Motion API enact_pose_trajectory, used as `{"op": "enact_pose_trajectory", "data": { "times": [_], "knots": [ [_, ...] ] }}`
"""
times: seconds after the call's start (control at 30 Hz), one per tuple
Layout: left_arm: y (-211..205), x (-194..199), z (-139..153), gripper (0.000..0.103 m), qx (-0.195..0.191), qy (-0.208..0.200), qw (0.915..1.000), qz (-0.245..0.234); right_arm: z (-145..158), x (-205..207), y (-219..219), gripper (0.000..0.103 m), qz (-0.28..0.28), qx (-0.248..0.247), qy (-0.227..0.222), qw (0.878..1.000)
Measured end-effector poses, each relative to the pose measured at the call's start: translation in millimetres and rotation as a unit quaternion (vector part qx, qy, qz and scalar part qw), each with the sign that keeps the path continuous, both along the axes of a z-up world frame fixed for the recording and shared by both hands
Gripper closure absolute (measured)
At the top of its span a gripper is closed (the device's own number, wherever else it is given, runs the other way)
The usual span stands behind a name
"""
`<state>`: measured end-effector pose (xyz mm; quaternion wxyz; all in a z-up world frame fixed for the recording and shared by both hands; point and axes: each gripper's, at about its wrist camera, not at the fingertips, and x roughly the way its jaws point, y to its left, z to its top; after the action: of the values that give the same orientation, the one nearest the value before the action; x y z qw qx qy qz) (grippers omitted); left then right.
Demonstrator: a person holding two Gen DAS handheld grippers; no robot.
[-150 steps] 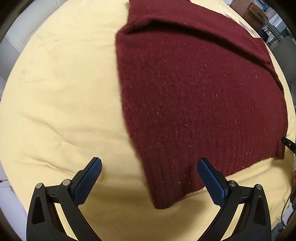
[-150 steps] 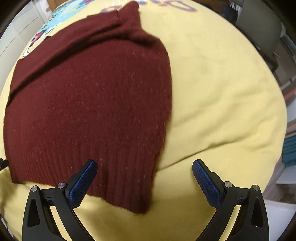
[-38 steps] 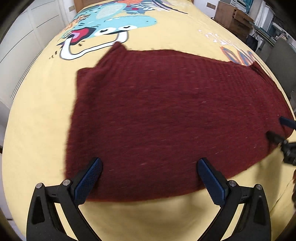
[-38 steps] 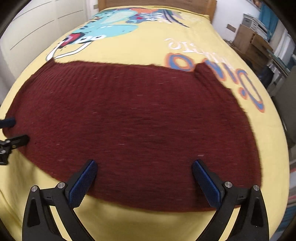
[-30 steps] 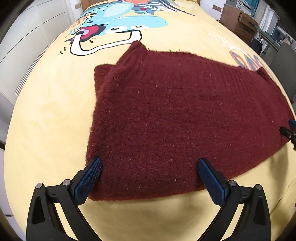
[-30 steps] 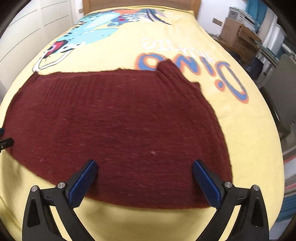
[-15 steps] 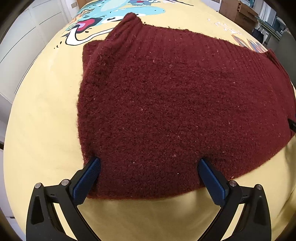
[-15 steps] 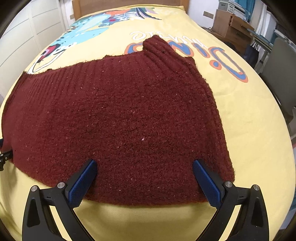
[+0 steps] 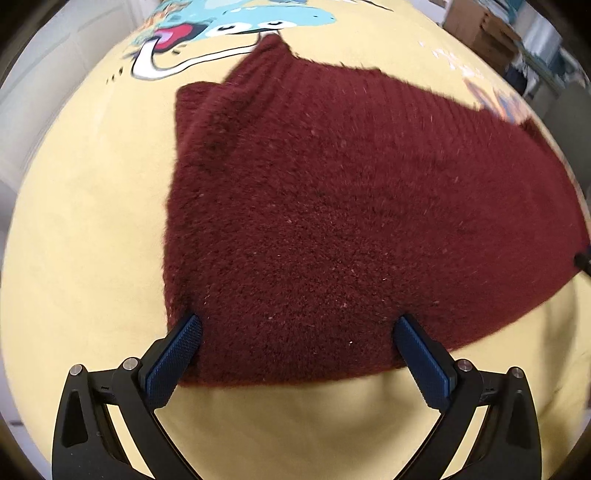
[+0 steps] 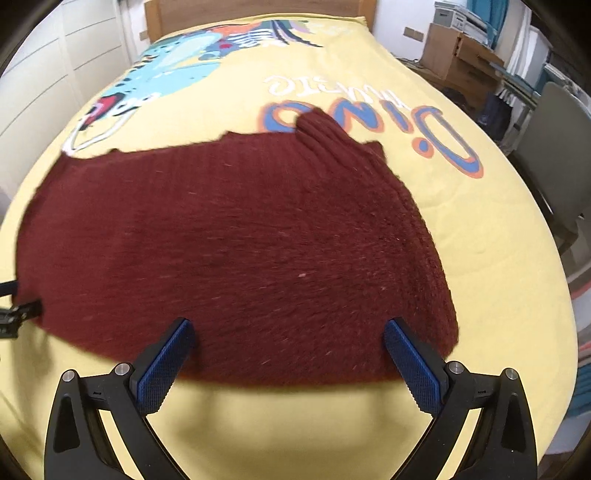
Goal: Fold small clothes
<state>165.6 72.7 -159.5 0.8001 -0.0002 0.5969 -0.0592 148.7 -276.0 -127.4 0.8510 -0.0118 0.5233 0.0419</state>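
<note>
A dark red knitted sweater [image 9: 351, 206] lies flat across the yellow bedspread [image 9: 85, 206], folded into a wide band, with ribbed corners at the far side. My left gripper [image 9: 297, 325] is open over the sweater's near left edge, its blue pads [image 9: 173, 360] straddling the fabric. In the right wrist view the same sweater [image 10: 240, 251] fills the middle, and my right gripper [image 10: 286, 326] is open over its near right edge. The tip of the left gripper shows at the left border of that view. Nothing is clamped in either one.
The bedspread [image 10: 480, 206] carries a cartoon dinosaur print [image 10: 173, 70] and orange-blue lettering [image 10: 424, 125] beyond the sweater. A wooden headboard [image 10: 258, 9] stands at the far end. Boxes [image 10: 461, 55] and a grey chair [image 10: 557, 147] are off the bed's right side.
Both grippers swung from the sweater's corners to its long near edge and dropped low over it; in the last half second they stay open and shift only slightly.
</note>
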Motion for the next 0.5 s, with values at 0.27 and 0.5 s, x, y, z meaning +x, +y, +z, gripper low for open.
{"op": "enact_pose_trajectory", "data": {
  "times": [0.27, 0.5],
  "knots": [
    [49, 9, 48, 0.001, -0.100, -0.009, 0.9930, 0.062, 23, -26, 23, 0.000, 0.045, 0.009, 0.018, 0.999],
    [80, 16, 22, 0.001, -0.091, 0.024, 0.9922, 0.083, 6, -54, 34, 0.000, 0.051, 0.005, 0.045, 0.998]
  ]
}}
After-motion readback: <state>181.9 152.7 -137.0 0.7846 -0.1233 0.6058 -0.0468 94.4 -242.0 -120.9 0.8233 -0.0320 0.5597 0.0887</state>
